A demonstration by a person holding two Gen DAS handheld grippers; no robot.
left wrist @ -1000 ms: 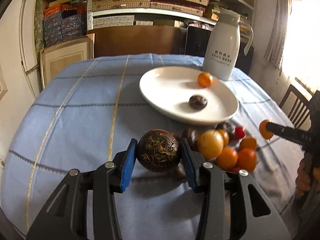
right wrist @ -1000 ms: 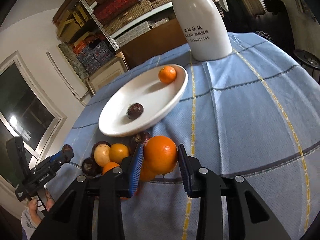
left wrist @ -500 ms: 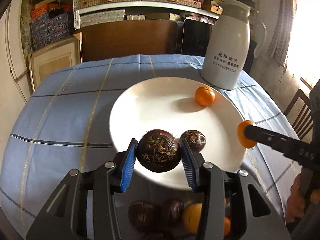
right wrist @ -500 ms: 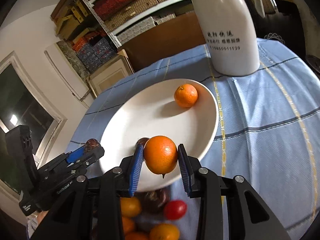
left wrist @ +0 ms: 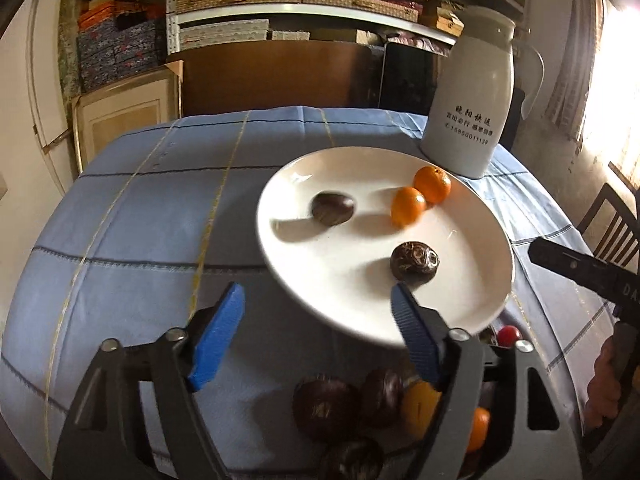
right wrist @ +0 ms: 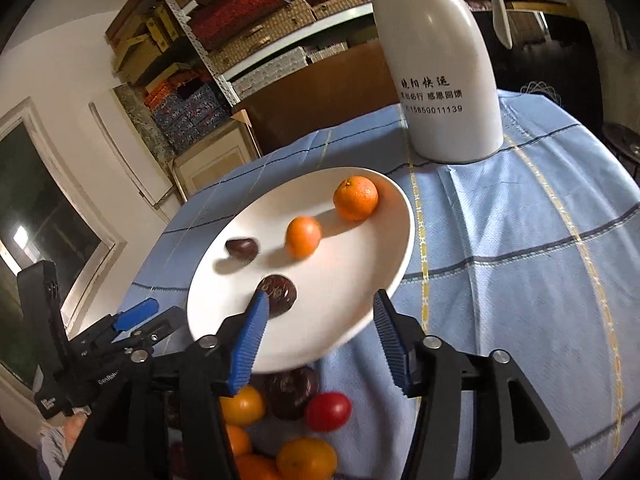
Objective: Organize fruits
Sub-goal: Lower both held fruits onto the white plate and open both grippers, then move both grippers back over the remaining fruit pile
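1. Left gripper [left wrist: 316, 312]: blue-padded jaws opening, wide apart, nothing between them; poised over the near rim of the white plate [left wrist: 480, 312].
2. Right gripper [right wrist: 318, 312]: jaws opening, a moderate gap, nothing gripped; likewise poised above the plate's near edge.
3. On the plate, four fruits lying loose: a dark passion fruit [left wrist: 414, 261] with pale webbed markings, nearest the jaws; a second dark passion fruit [left wrist: 333, 209], blurred, farther back and to the left in the left wrist view; a small orange [left wrist: 408, 206], also blurred, near the middle; a mandarin [left wrist: 433, 184] touching or just beside it, close to the far rim.
4. Below the jaws, in front of the plate on the desk [left wrist: 140, 220]: a pile of fruit still outside the plate, with several dark passion fruits [left wrist: 326, 406], oranges [right wrist: 306, 460], a yellowish fruit [left wrist: 420, 404] and a red cherry tomato [right wrist: 328, 411], packed together and touching.
5. Desk covered with a blue cloth crossed by dark and yellow lines.
6. Beyond the plate, standing upright just behind its far rim: a white thermos jug [right wrist: 440, 80] with printed characters and a handle.
7. Behind the desk: shelves [left wrist: 300, 0] stacked with patterned boxes.
8. At the right edge of the left wrist view: a person's hand [left wrist: 608, 384] holding the other gripper's handle.
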